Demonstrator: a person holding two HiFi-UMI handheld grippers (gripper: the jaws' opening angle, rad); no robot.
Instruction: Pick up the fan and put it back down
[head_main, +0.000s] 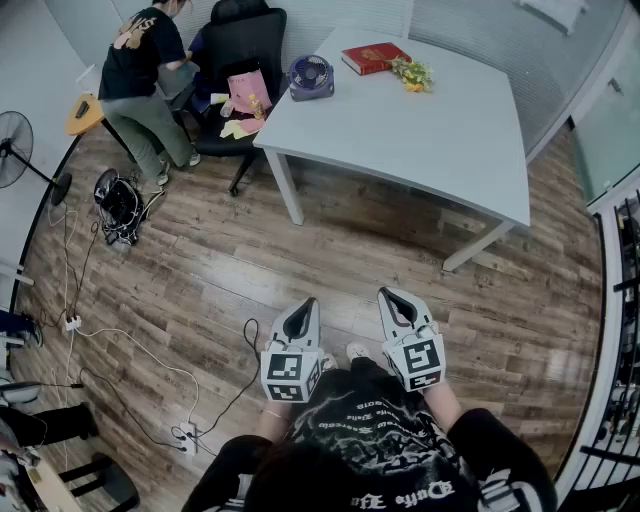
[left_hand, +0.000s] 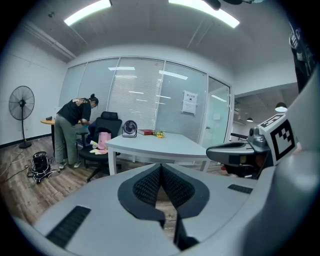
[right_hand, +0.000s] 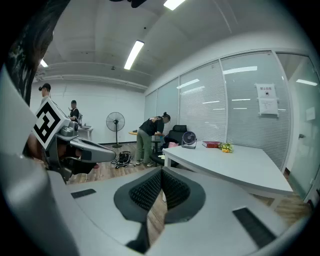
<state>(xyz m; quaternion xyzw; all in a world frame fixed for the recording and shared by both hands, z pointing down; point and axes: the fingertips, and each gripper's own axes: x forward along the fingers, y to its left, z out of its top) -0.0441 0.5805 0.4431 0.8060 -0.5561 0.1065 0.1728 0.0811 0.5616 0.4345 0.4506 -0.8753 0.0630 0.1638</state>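
Closest in, the left hand-held gripper (head_main: 302, 312) and the right hand-held gripper (head_main: 392, 303) are side by side above the wooden floor (head_main: 200, 270). Each has its jaws pressed together with nothing between them. The fan (head_main: 311, 76), small and dark blue, stands upright on the far left corner of the white desk (head_main: 430, 140), well apart from both. Just beside it lies a red book (head_main: 375, 57), with yellow flowers (head_main: 412, 73) next to that. A black chair (head_main: 245, 45) stands at the desk's left end, and a person (head_main: 140, 70) bends over near it. A standing fan (head_main: 12, 150) is at the far left.
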